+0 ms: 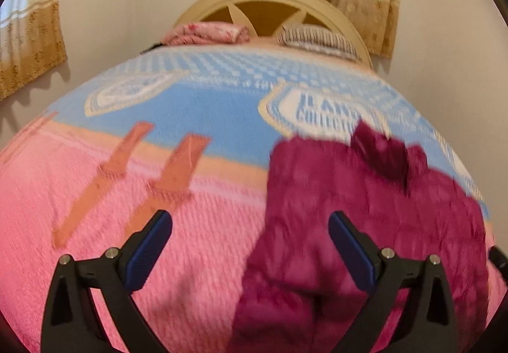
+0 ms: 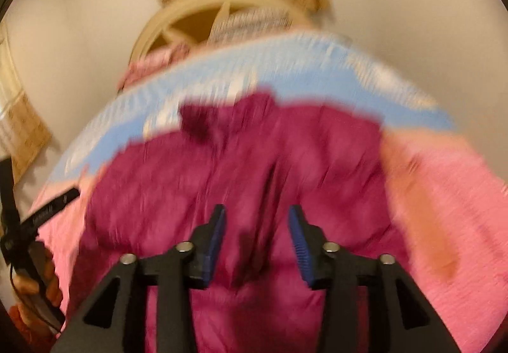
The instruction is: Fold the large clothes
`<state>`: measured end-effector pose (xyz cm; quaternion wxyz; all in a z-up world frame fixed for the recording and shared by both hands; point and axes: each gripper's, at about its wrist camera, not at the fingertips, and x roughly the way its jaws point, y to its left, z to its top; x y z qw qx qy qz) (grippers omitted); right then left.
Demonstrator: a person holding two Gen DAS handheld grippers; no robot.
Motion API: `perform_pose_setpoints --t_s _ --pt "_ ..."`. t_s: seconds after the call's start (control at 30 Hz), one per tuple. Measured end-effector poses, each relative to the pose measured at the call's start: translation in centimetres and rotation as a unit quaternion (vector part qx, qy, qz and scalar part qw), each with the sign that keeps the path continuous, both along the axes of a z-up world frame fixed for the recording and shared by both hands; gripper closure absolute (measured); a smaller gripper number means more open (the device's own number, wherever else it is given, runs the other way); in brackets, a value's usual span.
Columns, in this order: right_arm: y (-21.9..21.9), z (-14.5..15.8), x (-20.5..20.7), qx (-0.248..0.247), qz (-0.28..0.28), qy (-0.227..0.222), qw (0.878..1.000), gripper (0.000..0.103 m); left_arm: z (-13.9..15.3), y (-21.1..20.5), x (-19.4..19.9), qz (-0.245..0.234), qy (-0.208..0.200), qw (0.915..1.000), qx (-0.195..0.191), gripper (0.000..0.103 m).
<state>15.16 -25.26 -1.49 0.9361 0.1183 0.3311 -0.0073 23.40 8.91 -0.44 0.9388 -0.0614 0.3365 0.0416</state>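
Magenta jacket [image 2: 241, 168] lies spread on the bed [image 1: 95, 257], collar toward the headboard, over the pink and blue blanket [image 1: 203, 105]. Your left claw [image 1: 250, 245] hangs above its left edge, jaws spread wide, gripping nothing. Your right claw [image 2: 257, 238] sits over the middle of the jacket, jaws parted and empty too (the view is blurred). You seem to be at the start of a fold, with nothing pinched yet. Next you likely need each claw lowered onto an edge and closed on the fabric.
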Motion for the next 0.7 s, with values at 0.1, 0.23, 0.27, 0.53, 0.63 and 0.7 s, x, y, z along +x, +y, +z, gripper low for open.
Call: perform_pose_setpoints --t_s 0.1,0.23,0.27,0.53,0.63,0.7 --pt "0.7 1.6 2.1 -0.013 0.01 -0.021 1.0 0.057 1.2 -0.8 2.3 0.009 -0.004 1.0 0.002 0.002" --pt "3.5 -0.5 6.1 -0.053 0.032 0.014 0.998 0.063 -0.9 -2.6 5.9 0.015 0.03 0.9994 0.011 0.002" --pt "3.7 -1.7 7.1 -0.051 0.034 0.029 0.998 0.064 -1.6 -2.7 6.2 0.016 0.037 0.9991 0.01 0.002" --pt "2.8 -7.0 8.3 -0.017 0.038 0.07 0.997 0.064 -7.4 -1.8 6.3 0.028 0.072 0.997 -0.004 0.0" --pt "2.5 -7.4 8.3 -0.008 0.039 0.068 0.997 0.064 -8.2 -1.1 6.9 0.039 0.095 0.9943 -0.028 0.0" --pt "2.6 -7.6 8.4 -0.012 0.038 0.07 0.997 0.063 -8.0 -1.7 6.8 0.04 0.094 0.9947 -0.011 0.0"
